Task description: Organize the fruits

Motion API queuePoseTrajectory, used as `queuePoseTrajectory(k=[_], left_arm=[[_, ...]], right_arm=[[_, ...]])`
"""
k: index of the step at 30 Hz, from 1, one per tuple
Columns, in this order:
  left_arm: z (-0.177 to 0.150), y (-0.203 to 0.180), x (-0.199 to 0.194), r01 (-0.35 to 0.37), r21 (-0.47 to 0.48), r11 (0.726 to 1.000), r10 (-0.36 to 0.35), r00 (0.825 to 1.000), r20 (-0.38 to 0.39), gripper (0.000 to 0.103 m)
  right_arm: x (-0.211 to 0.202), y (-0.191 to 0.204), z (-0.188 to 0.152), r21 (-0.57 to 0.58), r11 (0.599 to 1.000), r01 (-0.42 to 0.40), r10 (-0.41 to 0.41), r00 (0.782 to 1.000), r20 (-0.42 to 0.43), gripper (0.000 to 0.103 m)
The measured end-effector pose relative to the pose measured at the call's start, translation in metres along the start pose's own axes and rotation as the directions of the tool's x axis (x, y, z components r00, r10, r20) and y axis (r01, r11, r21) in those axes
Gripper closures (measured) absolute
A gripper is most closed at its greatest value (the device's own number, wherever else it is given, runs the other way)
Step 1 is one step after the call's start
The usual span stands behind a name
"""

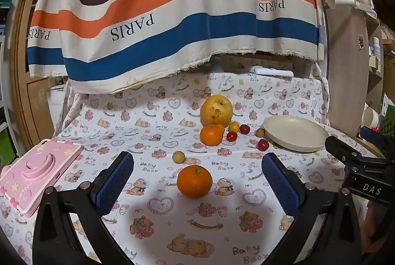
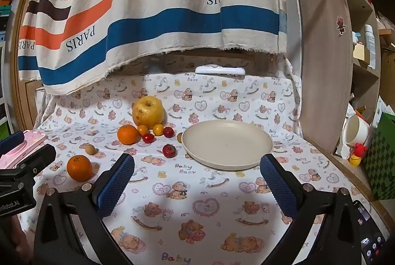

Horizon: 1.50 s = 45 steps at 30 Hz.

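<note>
The fruits lie loose on the bear-print tablecloth (image 1: 158, 131). A near orange (image 1: 194, 181) sits alone toward the front edge, directly between the spread fingers of the left gripper (image 1: 197, 181), untouched. Behind it rests a small tan fruit (image 1: 178, 156). Farther back, a second orange (image 1: 211, 134), several red cherry tomatoes (image 1: 263, 144) and a small yellow one cluster against the large yellow apple (image 1: 216, 110). The cream plate (image 2: 246, 153) stands toward the right edge, bare, ahead of the right gripper (image 2: 197, 181), whose jaws gape wide, holding nothing. A pink toy camera (image 1: 37, 173) sits at the left edge.
</note>
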<state>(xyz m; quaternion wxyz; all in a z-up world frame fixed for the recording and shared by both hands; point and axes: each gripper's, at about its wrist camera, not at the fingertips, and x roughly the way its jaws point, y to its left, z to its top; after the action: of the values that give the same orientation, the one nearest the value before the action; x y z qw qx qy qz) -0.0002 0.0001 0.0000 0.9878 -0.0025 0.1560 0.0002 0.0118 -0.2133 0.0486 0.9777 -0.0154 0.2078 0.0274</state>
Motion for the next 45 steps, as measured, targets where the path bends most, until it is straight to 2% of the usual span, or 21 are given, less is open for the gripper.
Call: queuePoseTrajectory(k=[45], left_arm=[[-0.0039, 0.0024, 0.0029, 0.007, 0.004, 1.000, -0.007, 1.000, -0.021, 0.000]], right_arm=[[0.0009, 0.0008, 0.0005, 0.000, 1.000, -0.003, 0.003, 1.000, -0.009, 0.000]])
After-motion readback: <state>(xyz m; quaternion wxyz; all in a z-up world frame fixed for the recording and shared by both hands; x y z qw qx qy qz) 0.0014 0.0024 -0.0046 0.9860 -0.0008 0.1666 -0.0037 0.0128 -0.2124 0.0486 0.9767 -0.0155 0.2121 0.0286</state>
